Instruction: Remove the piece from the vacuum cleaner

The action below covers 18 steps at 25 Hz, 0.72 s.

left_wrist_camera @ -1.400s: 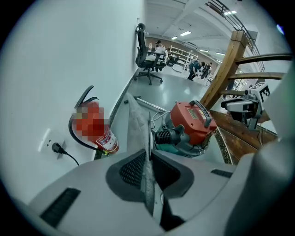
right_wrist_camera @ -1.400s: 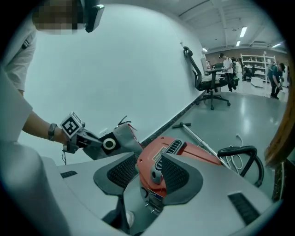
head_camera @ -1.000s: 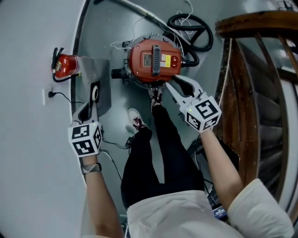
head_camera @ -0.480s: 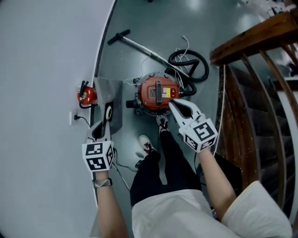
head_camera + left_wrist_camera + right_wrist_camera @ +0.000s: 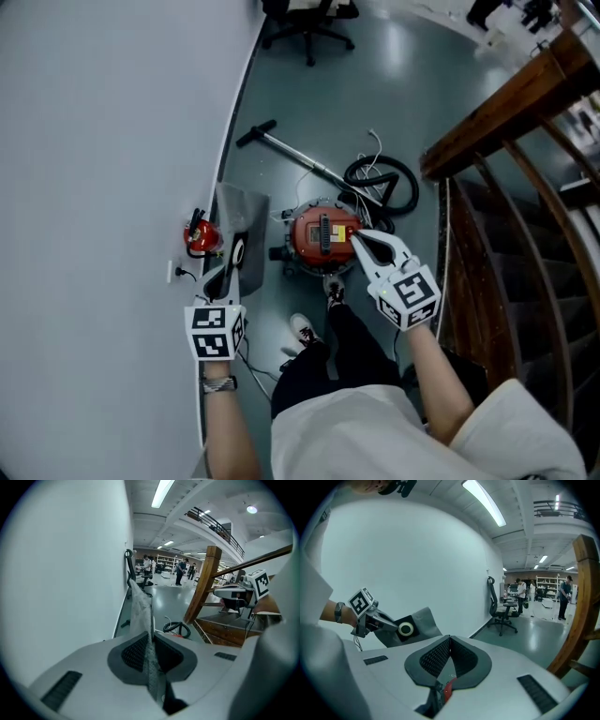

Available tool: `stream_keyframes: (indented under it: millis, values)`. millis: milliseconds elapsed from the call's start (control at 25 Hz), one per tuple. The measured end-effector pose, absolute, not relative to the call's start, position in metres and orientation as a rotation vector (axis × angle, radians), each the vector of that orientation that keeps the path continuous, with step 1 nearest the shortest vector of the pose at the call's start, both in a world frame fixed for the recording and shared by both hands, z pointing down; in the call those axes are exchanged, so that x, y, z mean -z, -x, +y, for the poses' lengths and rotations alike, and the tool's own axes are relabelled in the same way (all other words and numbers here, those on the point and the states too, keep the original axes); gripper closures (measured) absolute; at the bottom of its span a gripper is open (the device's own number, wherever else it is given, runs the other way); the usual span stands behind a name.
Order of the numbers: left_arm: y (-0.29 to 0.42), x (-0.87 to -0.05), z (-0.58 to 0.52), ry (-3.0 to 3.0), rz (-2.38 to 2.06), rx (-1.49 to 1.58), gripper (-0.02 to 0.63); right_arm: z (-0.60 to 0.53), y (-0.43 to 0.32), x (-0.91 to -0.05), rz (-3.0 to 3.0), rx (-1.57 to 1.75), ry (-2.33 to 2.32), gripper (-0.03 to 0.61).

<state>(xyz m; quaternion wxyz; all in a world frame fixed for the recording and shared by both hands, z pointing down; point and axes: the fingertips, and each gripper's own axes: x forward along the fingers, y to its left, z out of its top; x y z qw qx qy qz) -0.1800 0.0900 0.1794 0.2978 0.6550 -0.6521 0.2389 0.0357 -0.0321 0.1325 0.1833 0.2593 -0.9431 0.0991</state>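
The red vacuum cleaner (image 5: 323, 234) stands on the floor far below me. My left gripper (image 5: 228, 267) is shut on the piece taken from it, a grey dust bag (image 5: 248, 217) with a black card and a white ring. The bag's fabric (image 5: 140, 613) runs up between the left gripper's (image 5: 151, 641) pads. The bag (image 5: 423, 620) hangs beside the wall, well left of the vacuum. My right gripper (image 5: 358, 236) hovers over the vacuum's right side. The right gripper's (image 5: 449, 641) jaws have come together, shut, with nothing between them.
A red fire extinguisher (image 5: 199, 237) stands at the white wall (image 5: 94, 187). A black hose coil (image 5: 384, 183) and a wand (image 5: 291, 155) lie behind the vacuum. A wooden stair railing (image 5: 506, 122) runs on the right. An office chair (image 5: 309, 19) stands far back.
The head view has risen, so the vacuum and floor look smaller and farther. Both grippers came up with it. The right gripper's jaws have shut. The left still grips the bag.
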Motion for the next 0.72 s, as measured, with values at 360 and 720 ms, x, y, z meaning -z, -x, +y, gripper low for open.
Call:
stream_keyframes:
  millis: [360,720]
  values:
    - [0.165,-0.117,0.096,-1.789,-1.798,-0.589,0.584,-0.031,-0.033,-0.053,-2.765,-0.174,-0.64,0.549]
    - [0.151,-0.048,0.091,-1.892,-1.885,-0.565,0.584,-0.026,-0.031,0.015,-2.827,-0.042,-0.615,0.549]
